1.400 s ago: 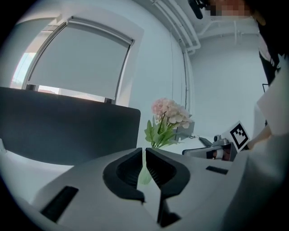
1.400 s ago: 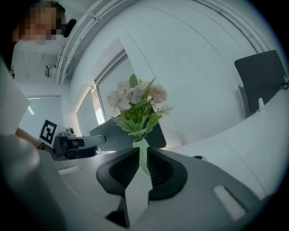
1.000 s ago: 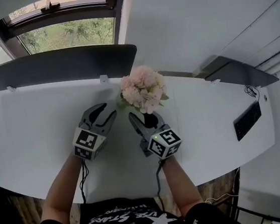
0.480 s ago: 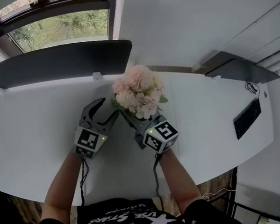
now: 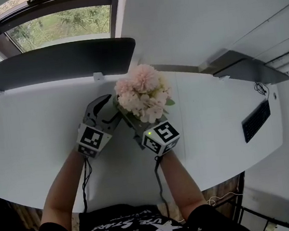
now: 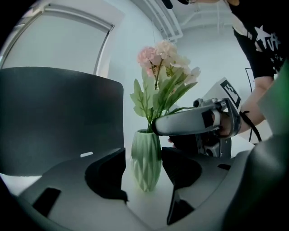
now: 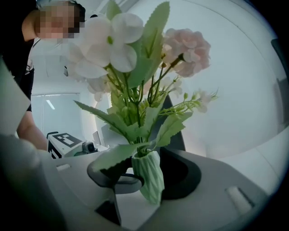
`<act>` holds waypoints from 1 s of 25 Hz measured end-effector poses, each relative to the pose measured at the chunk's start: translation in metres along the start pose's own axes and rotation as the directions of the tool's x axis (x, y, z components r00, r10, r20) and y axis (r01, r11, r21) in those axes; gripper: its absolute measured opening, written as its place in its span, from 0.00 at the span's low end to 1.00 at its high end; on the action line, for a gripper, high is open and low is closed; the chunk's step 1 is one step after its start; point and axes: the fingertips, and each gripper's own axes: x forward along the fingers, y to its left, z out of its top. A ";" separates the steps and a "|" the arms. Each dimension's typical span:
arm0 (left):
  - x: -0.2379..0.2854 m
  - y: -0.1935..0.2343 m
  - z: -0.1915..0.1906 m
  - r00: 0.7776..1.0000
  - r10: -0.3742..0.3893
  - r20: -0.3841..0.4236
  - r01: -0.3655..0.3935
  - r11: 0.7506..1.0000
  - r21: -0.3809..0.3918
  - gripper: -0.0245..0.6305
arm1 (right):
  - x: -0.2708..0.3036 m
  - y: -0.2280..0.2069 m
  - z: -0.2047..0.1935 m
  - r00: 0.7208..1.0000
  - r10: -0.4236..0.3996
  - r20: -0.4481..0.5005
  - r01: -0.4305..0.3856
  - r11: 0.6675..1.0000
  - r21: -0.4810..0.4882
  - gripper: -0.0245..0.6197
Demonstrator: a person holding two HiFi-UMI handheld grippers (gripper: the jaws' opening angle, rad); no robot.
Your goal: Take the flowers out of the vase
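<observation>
A green ribbed vase (image 6: 146,162) of pink-and-white flowers (image 5: 144,91) stood on the white surface (image 5: 31,131) between the released, just-opened fingers of left gripper (image 5: 108,110) and right gripper (image 5: 134,125); ideally one steadies the vase, the other grasps the stems (image 7: 135,110) low.

Bright, even daylight from the window (image 5: 55,26); fisheye edges warp, close foreground seems soft

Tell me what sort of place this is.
Most likely an office or lab workspace: a long white desk with a dark divider panel along its back edge, a black keyboard toward its right end, and a window beyond.
</observation>
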 end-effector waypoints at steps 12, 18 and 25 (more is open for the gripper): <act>0.008 -0.003 0.001 0.999 -0.046 0.002 0.046 0.999 -0.003 0.40 | -0.001 -0.003 0.001 0.999 -0.037 0.009 0.038 0.999 -0.008 0.24; 0.008 -0.003 0.000 0.999 -0.048 0.006 0.048 0.999 -0.018 0.40 | -0.002 -0.001 0.009 0.999 -0.025 0.036 0.027 0.999 -0.038 0.19; 0.008 -0.002 -0.001 0.999 -0.051 0.011 0.052 0.998 -0.046 0.40 | -0.002 0.002 0.024 0.998 -0.023 0.055 0.026 0.999 -0.048 0.15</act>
